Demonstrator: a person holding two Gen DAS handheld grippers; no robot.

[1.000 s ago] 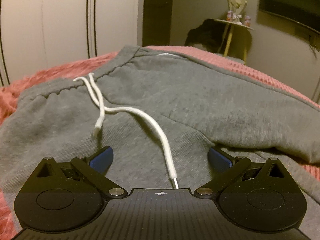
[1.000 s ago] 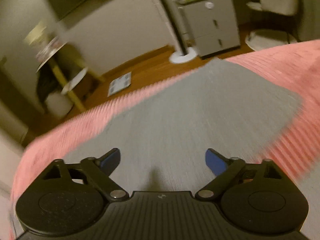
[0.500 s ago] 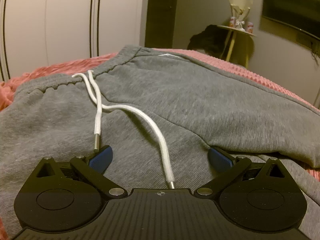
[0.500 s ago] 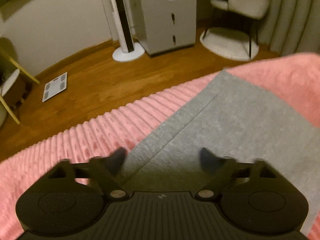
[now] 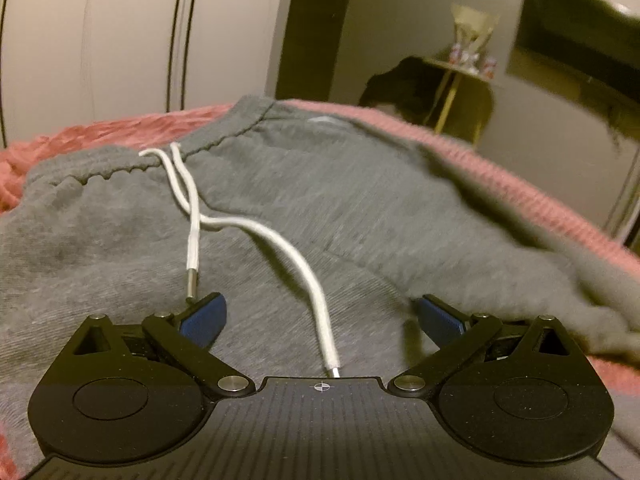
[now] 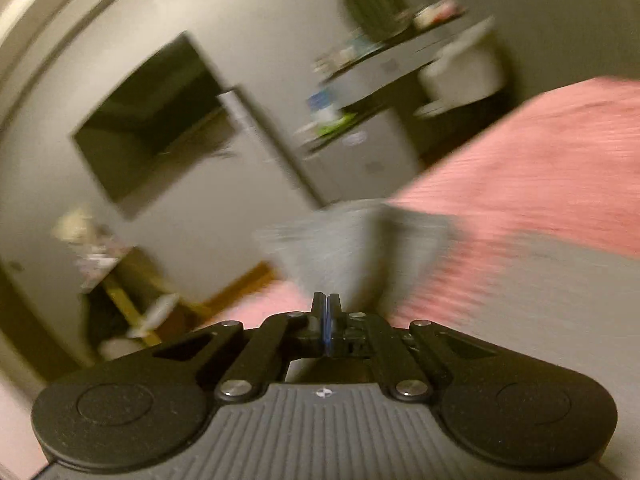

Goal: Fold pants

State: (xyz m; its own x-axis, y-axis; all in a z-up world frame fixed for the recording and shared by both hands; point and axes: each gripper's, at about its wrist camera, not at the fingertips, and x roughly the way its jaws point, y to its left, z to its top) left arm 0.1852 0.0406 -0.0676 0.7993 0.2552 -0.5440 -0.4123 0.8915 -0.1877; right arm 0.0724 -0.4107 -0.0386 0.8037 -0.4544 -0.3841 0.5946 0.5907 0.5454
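Pants: we saw grey fleece sweatpants (image 5: 328,204) spread flat on a pink ribbed bedspread (image 5: 532,200), waistband at the far side in the left wrist view.
Waistband: the gathered elastic waistband (image 5: 120,164) ran along the far edge, just beside the pink cover.
Drawstring: a white cord drawstring (image 5: 280,244) with metal tips trailed from the waistband toward us; one tip lay just beside the left blue pad, the other ended at the tool's body.
Left gripper: our left gripper (image 5: 320,314) hung low over the fabric with its blue-padded fingers (image 5: 204,314) spread wide apart, holding nothing.
Right gripper: our right gripper (image 6: 327,312) had its two fingers pressed together; a raised flap of grey cloth (image 6: 360,240) stood just beyond the tips, but heavy blur kept us from telling whether the fingers pinched it.
Leg: in the right wrist view a grey stretch of the pants (image 6: 560,300) lay on the bedspread (image 6: 540,160).
Room: we noted a dark wall-mounted television (image 6: 156,120), a small yellow-legged side table (image 5: 460,80) and white wardrobe doors (image 5: 120,40).
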